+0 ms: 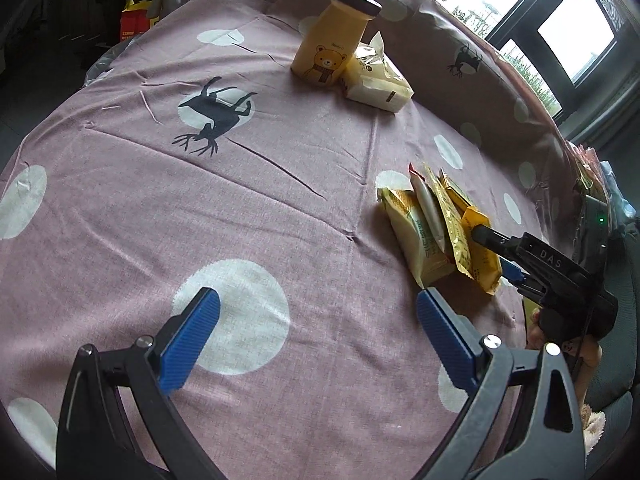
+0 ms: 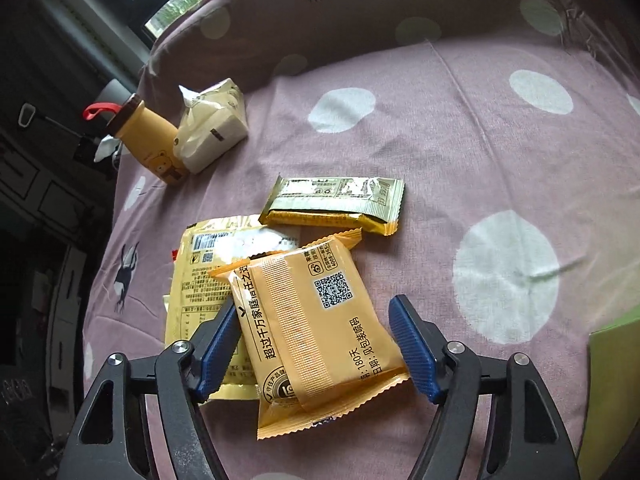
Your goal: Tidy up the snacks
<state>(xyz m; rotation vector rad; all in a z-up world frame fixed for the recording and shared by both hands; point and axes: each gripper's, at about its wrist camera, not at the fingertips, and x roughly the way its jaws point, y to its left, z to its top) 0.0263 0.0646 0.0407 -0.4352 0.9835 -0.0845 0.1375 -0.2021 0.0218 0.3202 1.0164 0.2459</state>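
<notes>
1. The left gripper (image 1: 318, 334) is held wide open above bare bedsheet (image 1: 280, 208), nothing between its pads.
2. The right gripper (image 2: 310, 342) stands open around the orange packet (image 2: 316, 320); the right pad is clear of it, while contact at the left pad cannot be told.
3. Beneath it lies a pale yellow packet (image 2: 200, 264); just beyond, a gold packet (image 2: 336, 204).
4. Farthest off, a bear bottle (image 2: 150, 140) stands touching a tissue pack (image 2: 212, 128).

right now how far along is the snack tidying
Looks done: several snack packets already sit in one overlapping cluster on the pink spotted bedsheet.
In hand: the right gripper straddles the orange plastic snack packet on top of that cluster, jaws not visibly pressing it.
Left: the gold foil packet lies slightly apart. The left gripper is open and empty.
</notes>
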